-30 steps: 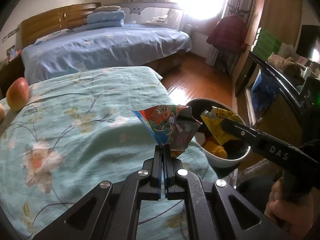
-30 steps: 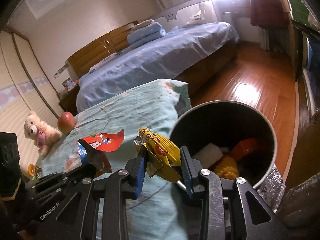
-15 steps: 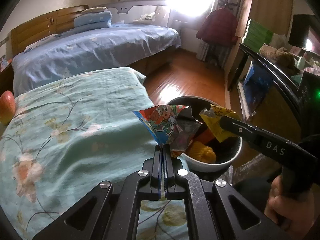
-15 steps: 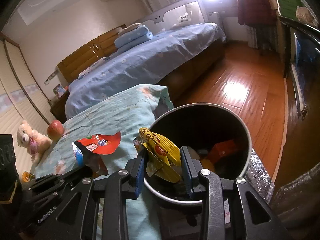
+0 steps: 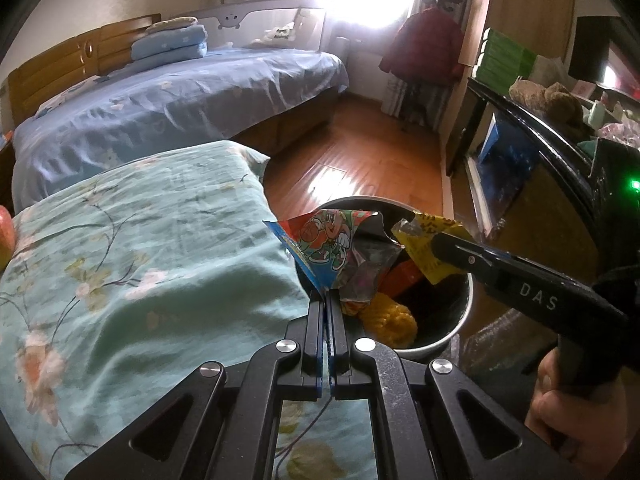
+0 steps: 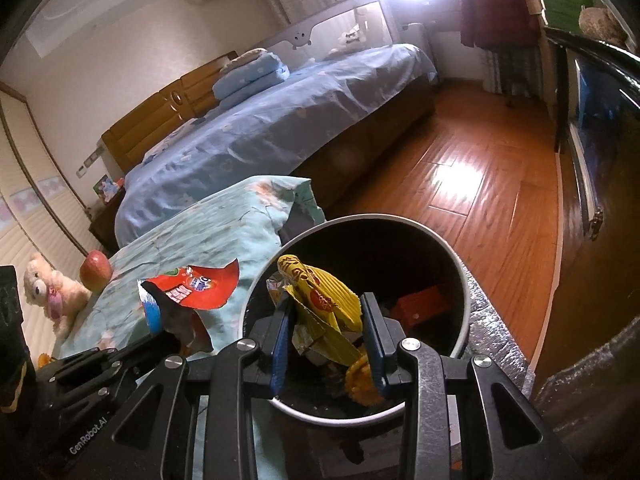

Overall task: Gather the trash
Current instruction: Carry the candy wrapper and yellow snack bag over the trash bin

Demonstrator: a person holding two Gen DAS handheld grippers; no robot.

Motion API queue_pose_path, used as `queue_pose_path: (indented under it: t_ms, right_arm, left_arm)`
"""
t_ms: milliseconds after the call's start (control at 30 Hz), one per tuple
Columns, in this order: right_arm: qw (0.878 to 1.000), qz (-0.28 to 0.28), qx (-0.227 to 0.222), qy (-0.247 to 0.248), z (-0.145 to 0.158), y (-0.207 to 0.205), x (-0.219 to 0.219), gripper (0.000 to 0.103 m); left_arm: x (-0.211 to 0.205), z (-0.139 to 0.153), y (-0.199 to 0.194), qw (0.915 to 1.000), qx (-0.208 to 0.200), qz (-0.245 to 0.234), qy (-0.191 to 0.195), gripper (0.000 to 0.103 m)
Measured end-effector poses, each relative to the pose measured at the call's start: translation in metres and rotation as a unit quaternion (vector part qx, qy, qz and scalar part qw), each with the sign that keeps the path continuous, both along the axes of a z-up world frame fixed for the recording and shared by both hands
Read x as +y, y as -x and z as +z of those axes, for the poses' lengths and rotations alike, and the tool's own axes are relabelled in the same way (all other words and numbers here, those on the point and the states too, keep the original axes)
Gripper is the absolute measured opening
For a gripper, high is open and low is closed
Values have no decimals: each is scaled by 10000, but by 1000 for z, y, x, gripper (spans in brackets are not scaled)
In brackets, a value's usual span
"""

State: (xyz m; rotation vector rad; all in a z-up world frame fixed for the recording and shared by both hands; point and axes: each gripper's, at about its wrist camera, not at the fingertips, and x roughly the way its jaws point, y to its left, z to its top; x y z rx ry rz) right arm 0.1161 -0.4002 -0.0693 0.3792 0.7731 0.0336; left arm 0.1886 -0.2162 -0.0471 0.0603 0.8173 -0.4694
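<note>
A person's two hand-held grippers carry snack litter to a round bin (image 6: 460, 276) standing on the wood floor at the corner of a bed with a floral teal cover (image 5: 132, 248). The left gripper (image 5: 329, 300), its jaws pressed fully together, pinches the bottom corner of a torn cartoon-printed snack packet (image 5: 328, 246), which hangs over the near rim of the bin where it meets the bed. The right gripper (image 6: 326, 320), jaws part-way apart, clamps a crumpled yellow wrapper (image 6: 320, 300) between its blue pads, over the bin's mouth. Inside the bin lie an orange box (image 6: 420, 306) and a yellow lump (image 6: 362, 380) of rubbish.

The step in hand appears to be the drop. The yellow wrapper looks well placed, so parting the right jaws wide should let it fall clear; a light foil may cling to a pad, and a small shake would free it. The cartoon packet seems the riskier release: it sits above the rim rather than the centre, so the left gripper would do well to go further over the opening, clear of the bedcover and the other tool, before letting go.
</note>
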Motion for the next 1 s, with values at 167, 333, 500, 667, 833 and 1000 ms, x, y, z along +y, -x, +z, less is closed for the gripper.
queue_pose_path:
  t_ms: [167,333,500,667,833,1000]
  right_arm:
    - [10000,-34,2,5,0,-2,-6,33]
    - [10000,-53,8,-3,-1,-5,-10,33]
    - [10000,-66,40,-20,-3,-9,-13,34]
    - [10000,-66,63,-14,-4,-12,-15,34]
    - [9999,-75,79,-23,-5,-15,-17,34]
    - [9999,-77,88,-11,-5,-16,-18,34]
  left_arm:
    - [-6,-3,-5,10000,23,-20,-31,0]
    - [-13,-3,-11,10000,25,-33,-62,0]
    - [-19,-3,-15,10000,33,-44,-80,0]
    - [-23,-6,-18,9999,48,-72,-108,0]
    - [-26,-7,-22,9999,67,-78,-131,0]
    - [-29,-8,-26,9998,85,-83,-147,0]
